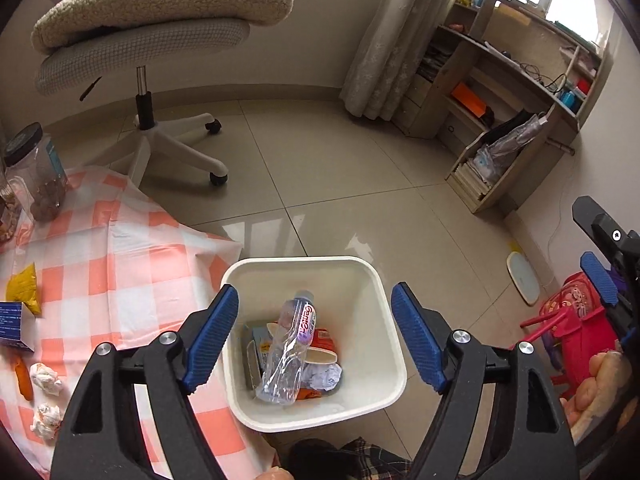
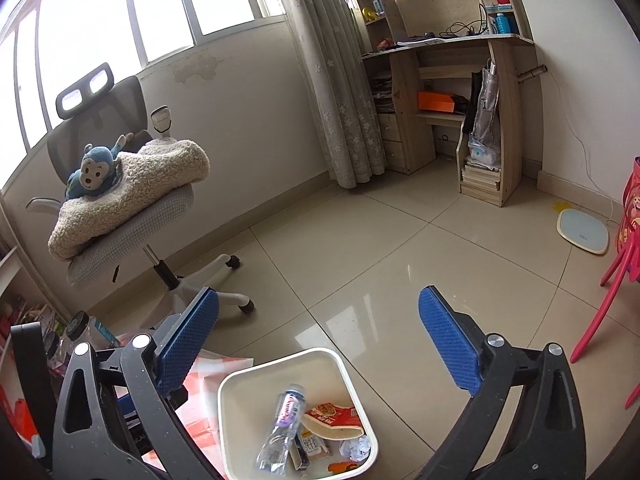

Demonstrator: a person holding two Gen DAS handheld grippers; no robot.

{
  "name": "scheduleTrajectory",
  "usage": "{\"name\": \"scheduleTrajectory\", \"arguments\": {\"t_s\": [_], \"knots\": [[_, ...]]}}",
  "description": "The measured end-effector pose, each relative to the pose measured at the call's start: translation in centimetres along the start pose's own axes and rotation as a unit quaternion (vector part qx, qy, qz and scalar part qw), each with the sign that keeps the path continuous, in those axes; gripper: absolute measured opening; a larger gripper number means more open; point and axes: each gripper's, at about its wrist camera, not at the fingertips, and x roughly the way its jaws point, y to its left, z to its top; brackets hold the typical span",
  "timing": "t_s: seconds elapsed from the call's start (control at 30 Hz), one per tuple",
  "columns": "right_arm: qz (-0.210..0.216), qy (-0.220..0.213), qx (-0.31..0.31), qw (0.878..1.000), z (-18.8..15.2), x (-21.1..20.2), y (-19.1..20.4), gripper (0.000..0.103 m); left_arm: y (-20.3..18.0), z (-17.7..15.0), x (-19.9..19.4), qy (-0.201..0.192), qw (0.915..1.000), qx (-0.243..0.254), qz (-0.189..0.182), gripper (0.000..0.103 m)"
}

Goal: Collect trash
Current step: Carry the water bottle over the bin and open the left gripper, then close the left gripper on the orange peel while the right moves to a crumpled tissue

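White square plastic bin (image 1: 390,364) on the tiled floor holds a crushed clear plastic bottle (image 1: 290,354); the left gripper (image 1: 314,338) hangs spread and empty above it, the right gripper (image 2: 320,342) likewise released, crumpled white paper balls (image 1: 46,378) on the checked cloth (image 1: 132,240)

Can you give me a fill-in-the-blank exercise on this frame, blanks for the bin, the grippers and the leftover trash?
1. The clear plastic bottle lies inside the white ____.
2. The left gripper and right gripper both have their jaws ____.
3. Two crumpled paper balls lie on the checked ____.

Missing words: bin; open; tablecloth
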Motion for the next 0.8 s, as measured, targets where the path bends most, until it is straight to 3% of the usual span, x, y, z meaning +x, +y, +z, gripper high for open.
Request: {"name": "scheduleTrajectory", "arguments": {"t_s": [0.1,0.23,0.3,0.47,0.63,0.8], "knots": [[-0.019,-0.008,-0.03,0.999,-0.6,-0.1,1.7,0.096,0.9,-0.5,-1.8,-0.038,0.9976,0.01,0.058,0.077],[-0.03,-0.016,-0.068,0.997,-1.7,-0.3,4.5,0.096,2.8,-1.0,-4.3,-0.083,0.9907,0.003,0.108,0.082],[-0.027,-0.017,-0.082,0.996,-2.3,-0.4,5.9,0.096,4.2,-1.2,-5.8,-0.114,0.9848,-0.008,0.131,0.088],[-0.015,-0.012,-0.121,0.992,-4.2,-0.5,9.5,0.096,7.2,-1.9,-8.6,-0.158,0.9697,-0.025,0.184,0.092],[0.015,0.008,-0.159,0.987,-6.5,-0.7,13.4,0.096,10.7,-3.4,-10.3,-0.17,0.9558,-0.033,0.238,0.093],[0.034,0.023,-0.214,0.976,-9.1,-0.7,18.0,0.096,14.8,-4.7,-11.2,-0.156,0.9489,-0.055,0.269,0.093]]}}
